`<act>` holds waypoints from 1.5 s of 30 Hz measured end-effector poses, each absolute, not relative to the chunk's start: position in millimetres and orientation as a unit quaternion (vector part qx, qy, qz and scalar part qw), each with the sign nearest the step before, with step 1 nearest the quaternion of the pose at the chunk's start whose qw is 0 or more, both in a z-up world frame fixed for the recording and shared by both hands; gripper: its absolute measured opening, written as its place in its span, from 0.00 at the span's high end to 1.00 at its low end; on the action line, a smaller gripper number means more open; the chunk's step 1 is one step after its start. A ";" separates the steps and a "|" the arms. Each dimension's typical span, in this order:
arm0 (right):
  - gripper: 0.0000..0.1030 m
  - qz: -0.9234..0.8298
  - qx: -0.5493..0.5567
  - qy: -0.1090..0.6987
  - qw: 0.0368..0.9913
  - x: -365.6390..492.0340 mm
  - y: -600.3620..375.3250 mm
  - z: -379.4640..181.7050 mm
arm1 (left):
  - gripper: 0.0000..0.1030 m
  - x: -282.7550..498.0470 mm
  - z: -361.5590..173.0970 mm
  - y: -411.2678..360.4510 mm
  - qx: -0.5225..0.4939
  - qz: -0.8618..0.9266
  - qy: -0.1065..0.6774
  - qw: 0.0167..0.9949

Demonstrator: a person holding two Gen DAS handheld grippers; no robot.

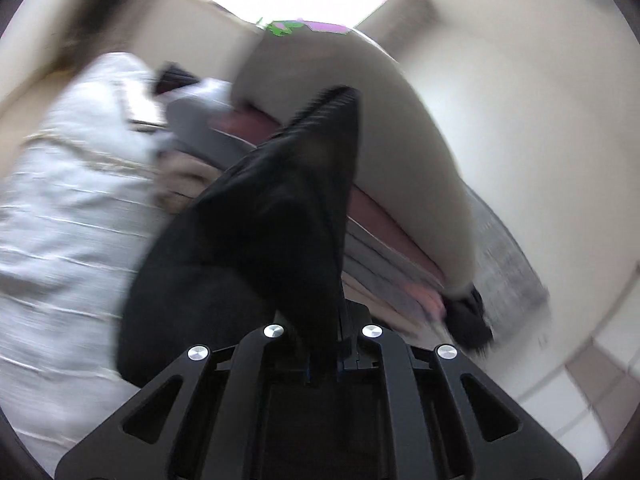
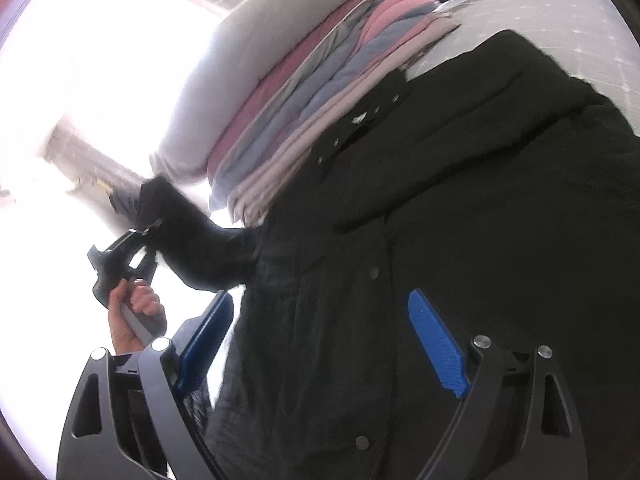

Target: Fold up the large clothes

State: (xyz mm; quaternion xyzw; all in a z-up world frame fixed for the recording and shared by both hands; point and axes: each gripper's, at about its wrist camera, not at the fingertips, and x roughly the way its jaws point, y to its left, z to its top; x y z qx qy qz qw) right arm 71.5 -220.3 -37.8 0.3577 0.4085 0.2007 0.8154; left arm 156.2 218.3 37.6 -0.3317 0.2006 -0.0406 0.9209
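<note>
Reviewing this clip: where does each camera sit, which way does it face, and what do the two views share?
Left wrist: on the left tongs, looking along shut fingers that pinch the black coat; no hand shows.
Right wrist: on the open right tongs, facing the coat's snap front; the person's left hand shows, holding the left tongs.
Shared: the coat, folded stack, white pillow.

Coat (image 2: 460, 240) spread on bed (image 2: 580, 12), before stack of folded clothes (image 2: 304, 120) under pillow (image 2: 240, 68); sleeve (image 2: 192, 236) drawn out leftward in left gripper (image 2: 140, 236).
</note>
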 end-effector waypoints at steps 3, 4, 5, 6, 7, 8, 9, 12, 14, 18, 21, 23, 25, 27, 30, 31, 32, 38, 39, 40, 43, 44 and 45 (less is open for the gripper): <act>0.17 0.189 0.390 0.393 0.811 69.5 -242.9 -35.5 | 0.93 181.4 26.4 144.9 -0.294 -0.092 0.235 0.922; 0.17 0.186 0.397 0.391 0.809 69.6 -248.0 -35.6 | 0.93 190.3 15.4 113.6 -0.275 -0.110 0.254 0.921; 0.17 0.182 0.408 0.389 0.806 69.5 -254.8 -37.0 | 0.92 199.7 0.3 84.1 -0.256 -0.130 0.281 0.916; 0.17 0.181 0.417 0.388 0.802 69.5 -259.8 -39.0 | 0.91 206.1 -12.8 64.9 -0.242 -0.141 0.305 0.910; 0.17 0.180 0.424 0.388 0.798 69.8 -262.3 -40.5 | 0.89 216.2 -35.6 35.5 -0.211 -0.146 0.348 0.902; 0.17 0.180 0.435 0.390 0.792 70.3 -265.5 -42.9 | 0.78 224.3 -57.4 13.2 -0.182 -0.142 0.387 0.893; 0.17 0.182 0.442 0.391 0.787 70.2 -267.2 -44.4 | 0.69 231.7 -79.0 -5.5 -0.152 -0.140 0.427 0.881; 0.17 0.192 0.452 0.391 0.778 71.2 -266.0 -43.5 | 0.60 231.8 -109.6 -38.4 -0.064 -0.113 0.466 0.875; 0.17 0.200 0.459 0.388 0.774 71.0 -266.9 -41.9 | 0.44 224.1 -103.6 -46.5 -0.041 -0.131 0.455 0.880; 0.17 0.200 0.468 0.383 0.771 67.8 -269.0 -39.4 | 0.37 202.6 -70.6 -52.2 -0.026 -0.168 0.418 0.892; 0.17 0.196 0.475 0.380 0.769 64.0 -274.6 -37.9 | 0.22 188.9 -46.4 -52.7 -0.057 -0.208 0.367 0.905; 0.17 0.192 0.474 0.379 0.771 65.4 -277.1 -36.3 | 0.21 193.2 -45.2 -54.3 -0.083 -0.232 0.357 0.901; 0.17 0.190 0.474 0.380 0.771 64.8 -278.1 -35.3 | 0.20 199.1 -54.4 -58.4 -0.101 -0.241 0.375 0.889; 0.17 0.188 0.471 0.385 0.771 62.9 -279.2 -36.3 | 0.20 214.2 -79.8 -63.7 -0.121 -0.238 0.417 0.869; 0.17 0.184 0.468 0.392 0.770 64.0 -279.1 -38.7 | 0.21 226.3 -117.9 -59.7 -0.141 -0.221 0.465 0.846; 0.17 0.182 0.464 0.395 0.772 64.8 -279.1 -39.3 | 0.21 220.0 -116.4 -60.8 -0.136 -0.222 0.460 0.849; 0.17 0.180 0.463 0.397 0.772 66.5 -279.1 -40.3 | 0.21 216.6 -112.8 -62.4 -0.125 -0.223 0.460 0.851; 0.17 0.165 0.454 0.405 0.776 66.9 -283.5 -42.1 | 0.20 176.7 -65.0 -35.2 -0.079 -0.211 0.438 0.870; 0.17 0.166 0.451 0.407 0.777 67.0 -282.6 -41.8 | 0.20 160.2 -55.7 -18.4 -0.077 -0.206 0.434 0.873; 0.17 0.167 0.449 0.408 0.777 66.8 -282.1 -41.8 | 0.20 145.8 -50.4 -1.0 -0.079 -0.201 0.434 0.874; 0.17 0.169 0.441 0.415 0.778 68.5 -279.3 -41.2 | 0.19 101.1 -41.8 55.9 -0.096 -0.175 0.452 0.869; 0.17 0.169 0.438 0.415 0.779 67.7 -279.9 -38.8 | 0.19 86.6 -40.7 77.0 -0.104 -0.164 0.461 0.866; 0.17 0.169 0.433 0.415 0.782 66.2 -281.3 -34.5 | 0.19 72.1 -40.0 97.7 -0.111 -0.154 0.468 0.863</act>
